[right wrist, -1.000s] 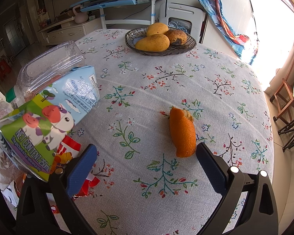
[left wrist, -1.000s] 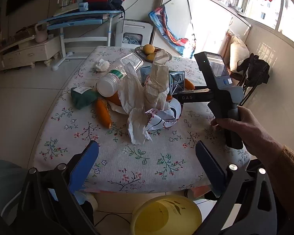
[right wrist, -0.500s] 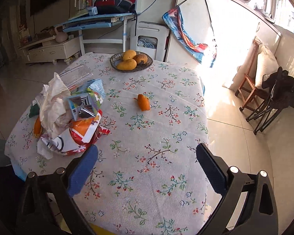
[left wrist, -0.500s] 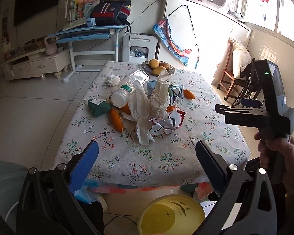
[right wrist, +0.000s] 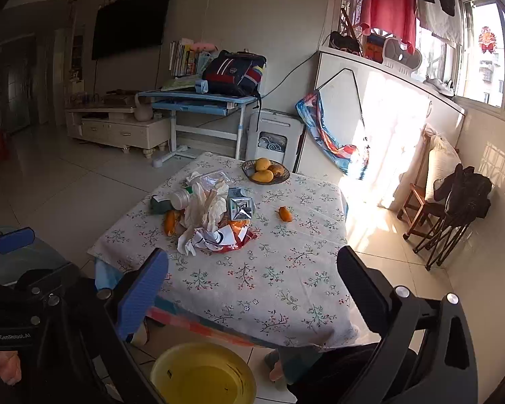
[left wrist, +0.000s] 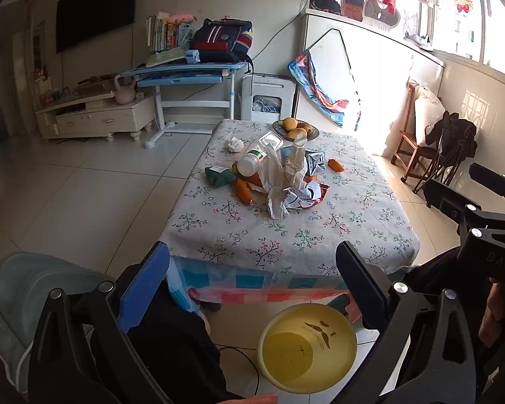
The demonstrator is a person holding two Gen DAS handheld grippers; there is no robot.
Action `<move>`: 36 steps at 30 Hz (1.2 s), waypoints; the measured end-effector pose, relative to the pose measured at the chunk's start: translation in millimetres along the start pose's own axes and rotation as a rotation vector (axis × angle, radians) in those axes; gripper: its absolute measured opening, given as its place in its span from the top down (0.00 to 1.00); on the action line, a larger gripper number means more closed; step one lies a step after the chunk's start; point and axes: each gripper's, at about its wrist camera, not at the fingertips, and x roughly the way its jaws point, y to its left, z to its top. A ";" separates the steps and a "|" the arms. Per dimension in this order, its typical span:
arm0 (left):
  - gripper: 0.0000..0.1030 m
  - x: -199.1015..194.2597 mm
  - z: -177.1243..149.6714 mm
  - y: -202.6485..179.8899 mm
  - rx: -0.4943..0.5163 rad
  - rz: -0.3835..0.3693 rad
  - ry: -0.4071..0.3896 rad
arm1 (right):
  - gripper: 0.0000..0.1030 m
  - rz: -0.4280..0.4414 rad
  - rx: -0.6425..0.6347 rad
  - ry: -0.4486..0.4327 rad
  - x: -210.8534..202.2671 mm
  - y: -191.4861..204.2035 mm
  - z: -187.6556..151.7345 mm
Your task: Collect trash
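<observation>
A heap of trash lies mid-table: crumpled paper, a plastic bottle, a milk carton, orange peels and a red-white wrapper. It also shows in the right wrist view. One orange peel lies apart to the right of the heap. A yellow bin stands on the floor below the table's near edge and also shows in the right wrist view. My left gripper and right gripper are both open, empty, and held back from the table above the bin.
The table has a floral cloth. A bowl of mangoes sits at its far edge. A wooden chair and a folding stool with dark clothing stand to the right. A blue desk stands behind.
Both grippers have pulled back and up from the table; the trash heap now looks far smaller. The right gripper was close over the lone orange peel a second ago. Nothing on the table moved.
</observation>
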 end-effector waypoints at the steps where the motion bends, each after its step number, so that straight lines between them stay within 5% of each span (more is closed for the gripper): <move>1: 0.07 0.0 1.5 6.1 -0.031 -0.013 0.000 | 0.07 0.001 -0.001 -0.018 -8.6 1.0 -1.7; 36: 0.07 -79.2 -3.3 -13.4 0.025 -0.003 -0.110 | 0.07 0.019 0.000 -0.162 -77.9 21.5 -4.7</move>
